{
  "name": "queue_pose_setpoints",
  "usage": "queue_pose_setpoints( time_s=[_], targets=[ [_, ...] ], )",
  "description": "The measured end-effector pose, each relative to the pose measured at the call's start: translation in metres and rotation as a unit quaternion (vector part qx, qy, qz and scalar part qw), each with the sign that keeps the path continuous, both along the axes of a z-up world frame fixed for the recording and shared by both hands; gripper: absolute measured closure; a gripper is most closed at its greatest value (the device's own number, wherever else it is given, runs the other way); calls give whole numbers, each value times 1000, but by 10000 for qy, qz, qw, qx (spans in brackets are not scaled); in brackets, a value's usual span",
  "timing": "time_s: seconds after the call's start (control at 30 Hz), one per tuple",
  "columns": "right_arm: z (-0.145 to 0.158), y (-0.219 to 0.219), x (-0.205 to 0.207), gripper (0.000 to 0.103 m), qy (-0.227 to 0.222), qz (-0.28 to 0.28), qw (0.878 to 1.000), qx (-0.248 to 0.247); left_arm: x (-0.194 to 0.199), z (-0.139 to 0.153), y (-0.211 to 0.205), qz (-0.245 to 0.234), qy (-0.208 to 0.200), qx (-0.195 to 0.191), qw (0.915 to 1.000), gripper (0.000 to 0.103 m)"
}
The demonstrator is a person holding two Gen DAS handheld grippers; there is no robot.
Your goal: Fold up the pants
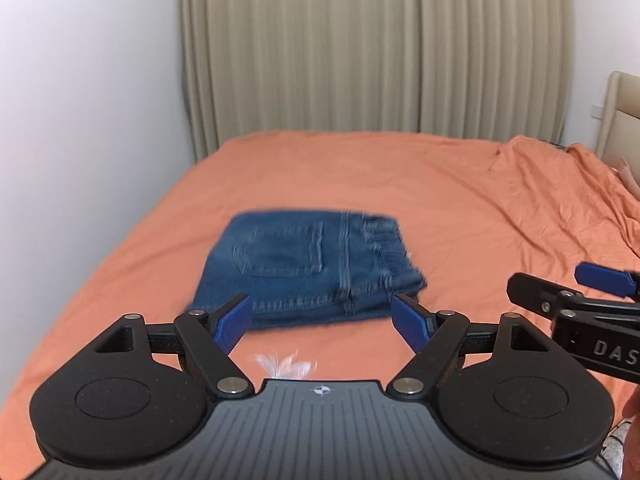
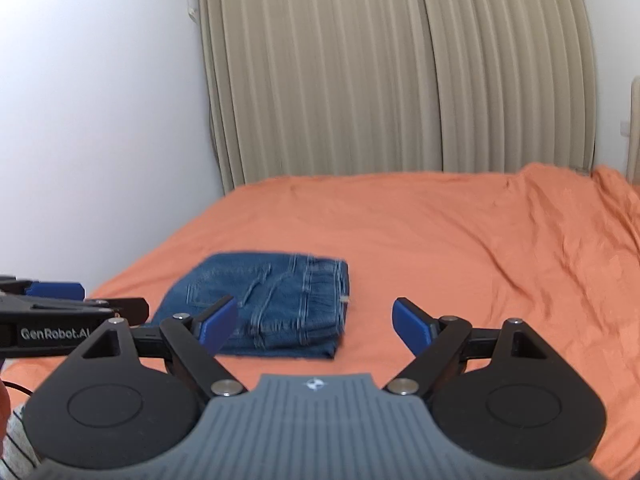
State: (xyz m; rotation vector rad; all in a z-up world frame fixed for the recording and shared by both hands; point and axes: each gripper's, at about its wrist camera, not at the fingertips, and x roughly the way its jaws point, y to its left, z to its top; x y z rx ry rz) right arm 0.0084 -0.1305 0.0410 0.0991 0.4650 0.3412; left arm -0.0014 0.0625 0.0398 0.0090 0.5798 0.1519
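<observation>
Both your left tongs (image 1: 322, 322) and right tongs (image 2: 314, 322) stood open, empty (pants (image 1: 308, 268) folded ahead); re-snagging risked unfolding.

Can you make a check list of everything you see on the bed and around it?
Surface: bed with a wrinkled orange sheet.
Job's things: jeans folded into a compact stack, lying flat.
Clutter: small white feather-like mark on the sheet, blurred.
Grippers: left gripper and right gripper both open, empty, clear of the jeans.
Cables: thin dark cable at the left edge.
Surroundings: beige curtain, white wall, headboard.
</observation>
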Motion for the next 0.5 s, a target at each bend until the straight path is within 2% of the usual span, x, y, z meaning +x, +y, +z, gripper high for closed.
queue_pose_setpoints(
  time_s=[0.13,0.27,0.33,0.5],
  targets=[
    [-18,11,0,22,233,88,9997,-32,-8,-13,6,141,-10,-162,9998,11],
    [-30,25,-1,22,296,202,9993,-138,-11,-19,7,259,124,53,9996,11],
    [-33,29,-2,22,311,259,9990,-191,-11,-23,7,345,201,190,9990,11],
    [-30,28,-6,22,312,282,9990,-180,-15,-24,7,392,243,42,9989,11]
  ],
)
